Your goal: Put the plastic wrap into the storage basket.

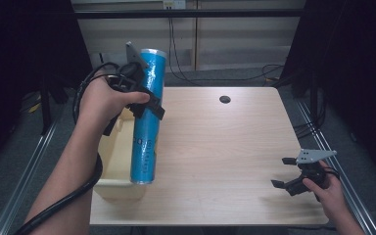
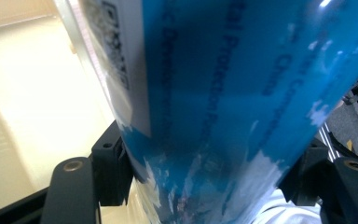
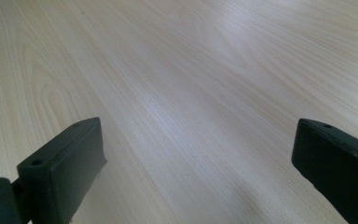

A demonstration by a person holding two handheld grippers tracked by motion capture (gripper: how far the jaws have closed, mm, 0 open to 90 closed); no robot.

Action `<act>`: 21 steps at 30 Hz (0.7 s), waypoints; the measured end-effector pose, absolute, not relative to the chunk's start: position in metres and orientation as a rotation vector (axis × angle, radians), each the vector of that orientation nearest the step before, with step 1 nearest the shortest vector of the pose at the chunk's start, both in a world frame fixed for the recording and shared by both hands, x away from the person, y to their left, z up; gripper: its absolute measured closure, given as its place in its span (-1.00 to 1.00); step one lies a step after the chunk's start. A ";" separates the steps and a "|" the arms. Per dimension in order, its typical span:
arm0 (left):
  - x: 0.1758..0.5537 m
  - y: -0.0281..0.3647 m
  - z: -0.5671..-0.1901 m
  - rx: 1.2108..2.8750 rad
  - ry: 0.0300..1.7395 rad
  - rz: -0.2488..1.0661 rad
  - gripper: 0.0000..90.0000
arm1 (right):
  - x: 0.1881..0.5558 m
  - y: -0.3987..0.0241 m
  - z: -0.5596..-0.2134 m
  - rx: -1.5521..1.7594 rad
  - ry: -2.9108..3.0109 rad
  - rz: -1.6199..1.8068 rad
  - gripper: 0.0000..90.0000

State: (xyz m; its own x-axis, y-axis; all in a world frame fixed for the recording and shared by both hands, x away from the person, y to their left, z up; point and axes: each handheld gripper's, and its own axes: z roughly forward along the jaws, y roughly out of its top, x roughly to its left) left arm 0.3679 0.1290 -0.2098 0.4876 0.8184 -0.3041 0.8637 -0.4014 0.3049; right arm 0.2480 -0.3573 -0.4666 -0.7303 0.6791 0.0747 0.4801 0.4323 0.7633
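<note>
A long blue roll wrapped in shiny film stands nearly upright over the left part of the table, its lower end above a pale box. My left gripper is shut on the roll's upper half, and in the left gripper view the blue roll sits clamped between both black jaws. My right gripper rests low near the table's front right corner, open and holding nothing. The right gripper view has its two jaws wide apart over bare wood.
The light wooden table has a round cable hole near its far edge. The pale box lies along the table's left side. Cables hang behind the table, and dark curtains stand on both sides.
</note>
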 end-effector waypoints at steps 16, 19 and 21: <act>0.364 0.156 -0.218 2.282 1.509 -0.190 -0.28 | 0.252 -0.352 -0.468 0.990 2.455 1.181 -0.95; 0.366 0.157 -0.223 2.280 1.530 -0.198 -0.28 | 0.252 -0.352 -0.468 0.990 2.457 1.182 -0.95; 0.368 0.159 -0.228 2.272 1.556 -0.193 -0.29 | 0.252 -0.352 -0.468 0.992 2.454 1.183 -0.95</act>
State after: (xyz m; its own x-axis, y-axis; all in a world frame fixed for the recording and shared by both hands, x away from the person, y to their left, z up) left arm 0.3684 0.1589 -0.2283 0.3781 0.8684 -0.3208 0.9205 -0.3157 0.2303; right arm 0.2518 -0.3522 -0.4676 -0.7401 0.6686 0.0725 0.4730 0.4409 0.7628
